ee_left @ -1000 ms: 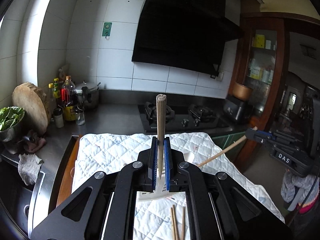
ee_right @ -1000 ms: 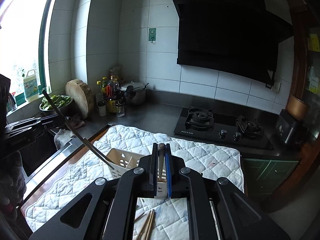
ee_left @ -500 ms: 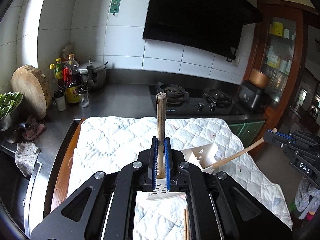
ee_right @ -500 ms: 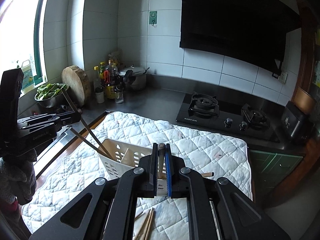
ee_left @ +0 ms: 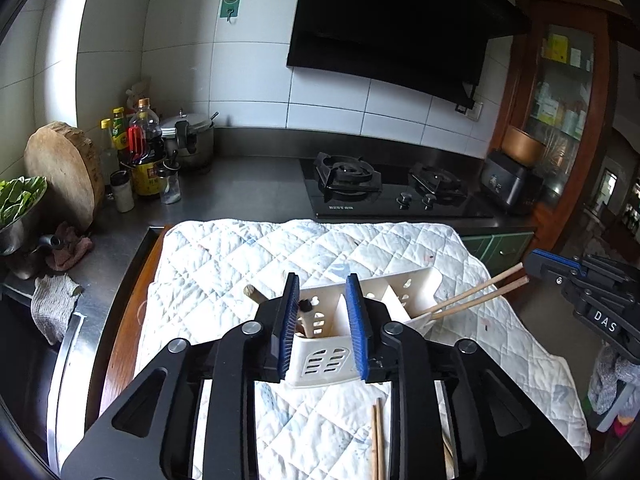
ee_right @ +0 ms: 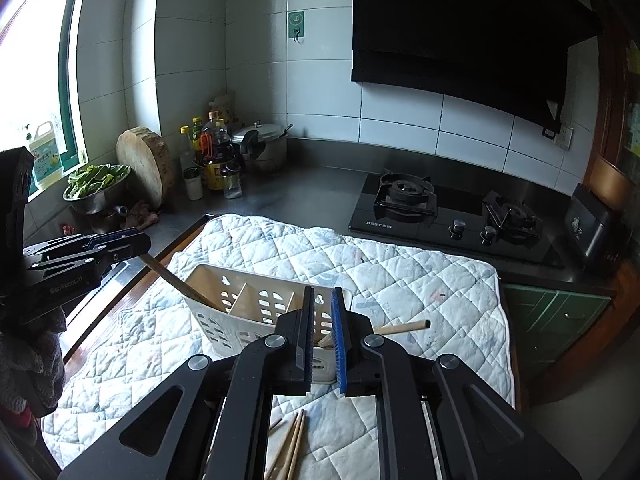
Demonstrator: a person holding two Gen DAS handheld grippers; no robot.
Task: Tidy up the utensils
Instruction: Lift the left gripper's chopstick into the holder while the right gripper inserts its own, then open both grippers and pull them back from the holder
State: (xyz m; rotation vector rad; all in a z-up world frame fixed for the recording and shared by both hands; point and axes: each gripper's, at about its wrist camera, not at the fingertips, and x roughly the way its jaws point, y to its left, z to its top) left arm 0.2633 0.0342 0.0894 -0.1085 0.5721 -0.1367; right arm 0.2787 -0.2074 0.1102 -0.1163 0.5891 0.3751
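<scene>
Both tongs (ee_left: 322,322) (ee_right: 322,336) opening over the white caddy (ee_left: 332,354).

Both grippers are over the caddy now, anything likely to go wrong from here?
1. The chopsticks lean far out of the caddy; they may tip out or lever it over.
2. The opening left gripper straddles the caddy's wall; pulling back could drag it.
3. Loose chopsticks lie under the opening right gripper.

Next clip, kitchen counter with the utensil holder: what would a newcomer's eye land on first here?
The white slotted plastic utensil caddy on the quilted white cloth, mid-counter. Both grippers' jaws are opening just before it: the left gripper beside a dark-handled utensil leaning in the caddy, the right gripper at wooden chopsticks angling out.
</scene>
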